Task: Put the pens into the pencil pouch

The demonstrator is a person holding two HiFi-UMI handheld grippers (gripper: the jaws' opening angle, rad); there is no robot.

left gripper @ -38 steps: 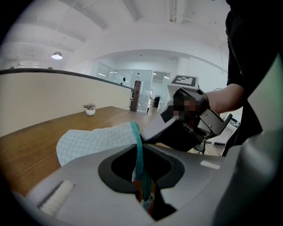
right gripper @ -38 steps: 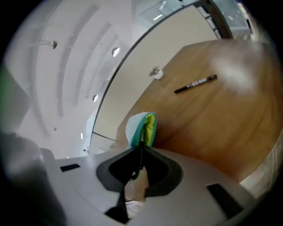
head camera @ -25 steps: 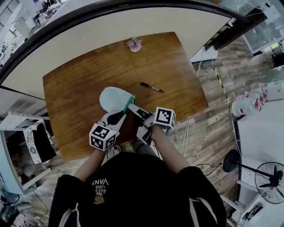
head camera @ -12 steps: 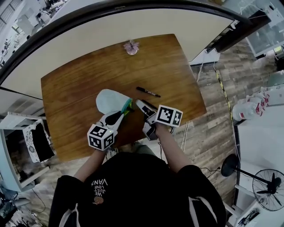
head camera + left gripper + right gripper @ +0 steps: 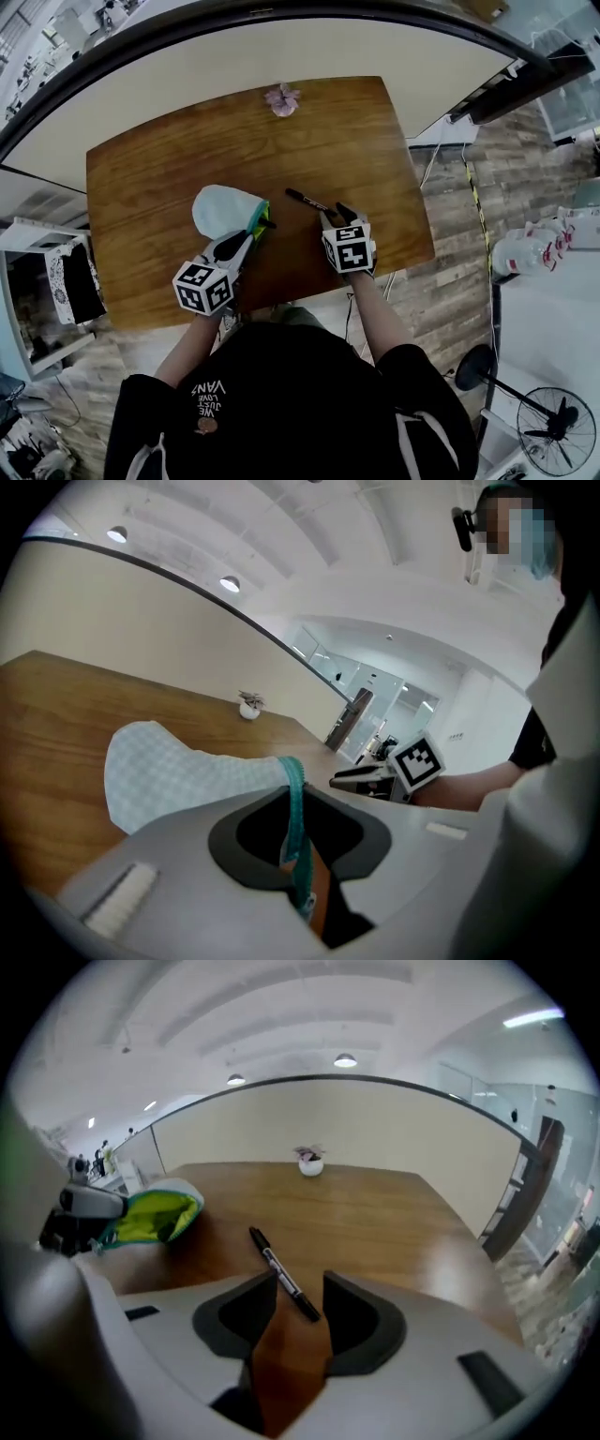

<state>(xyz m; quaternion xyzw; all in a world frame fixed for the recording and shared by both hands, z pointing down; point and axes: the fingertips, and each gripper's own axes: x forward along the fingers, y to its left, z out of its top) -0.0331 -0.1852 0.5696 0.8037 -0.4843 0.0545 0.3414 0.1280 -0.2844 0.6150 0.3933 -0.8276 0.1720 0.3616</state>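
A pale blue checked pencil pouch (image 5: 223, 210) with a teal zipper lies on the wooden table (image 5: 159, 159), its lime-lined mouth (image 5: 155, 1215) standing open. My left gripper (image 5: 257, 229) is shut on the pouch's teal zipper edge (image 5: 296, 803) and holds the mouth up. A black pen (image 5: 307, 200) lies to the right of the pouch. My right gripper (image 5: 300, 1290) points down at it. Its jaws have just been opening and stand open astride the pen's near end (image 5: 302, 1303), with the pads not pressing on it.
A small white pot with a pink flower (image 5: 282, 97) stands at the table's far edge. A curved cream partition (image 5: 281, 52) runs behind the table. Wood-plank floor (image 5: 450, 244) lies to the right of the table.
My right gripper has left the pouch's mouth, swung right and forward to the pen, and rolled so its marker cube faces up. The left gripper and pouch shifted slightly left.
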